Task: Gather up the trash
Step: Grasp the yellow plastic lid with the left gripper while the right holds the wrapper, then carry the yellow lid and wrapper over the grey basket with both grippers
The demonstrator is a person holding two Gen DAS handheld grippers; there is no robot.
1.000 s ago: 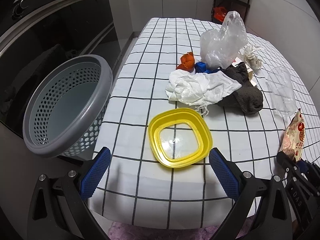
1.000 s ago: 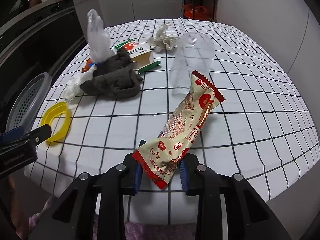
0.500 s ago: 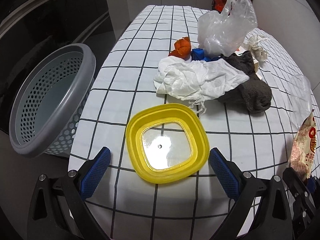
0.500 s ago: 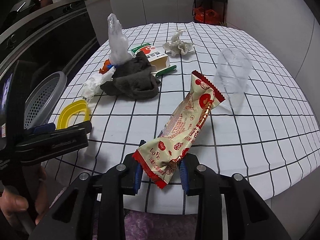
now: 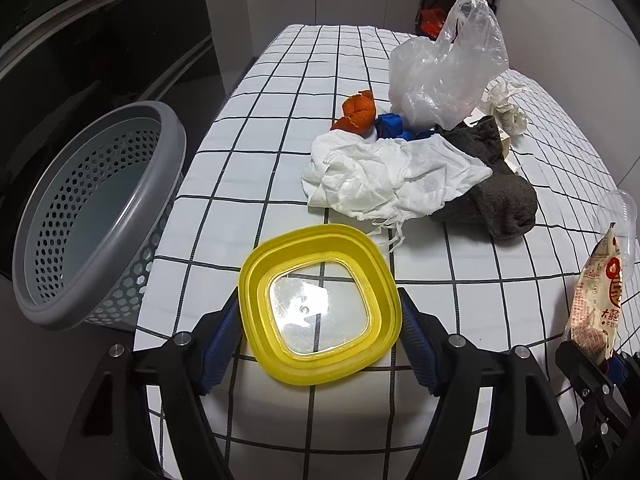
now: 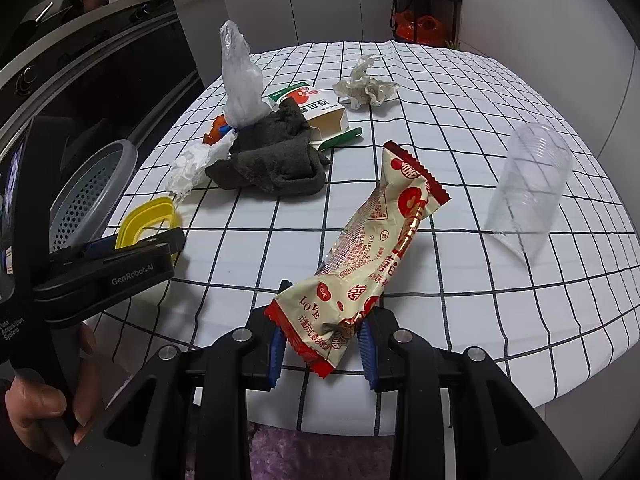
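Observation:
My left gripper (image 5: 320, 344) has its jaws closed in on both sides of a yellow square lid (image 5: 318, 306) with a clear centre, near the table's front edge. The lid also shows in the right wrist view (image 6: 148, 220). My right gripper (image 6: 322, 350) is shut on a cream and red snack wrapper (image 6: 376, 248) and holds it above the checked tablecloth (image 6: 460, 100). The wrapper shows at the right edge of the left wrist view (image 5: 598, 300). A grey perforated bin (image 5: 92, 216) stands left of the table, below its edge.
On the table lie a white crumpled tissue (image 5: 392, 176), a dark grey cloth (image 5: 496, 192), a clear plastic bag (image 5: 448, 76), orange peel (image 5: 358, 114), a blue scrap (image 5: 392, 124), a carton (image 6: 316, 108), crumpled paper (image 6: 366, 88) and a clear cup (image 6: 528, 192).
My left gripper moved forward to the yellow lid and its jaws closed in around it. My right gripper kept the wrapper and swung left; the cup now sits further right.

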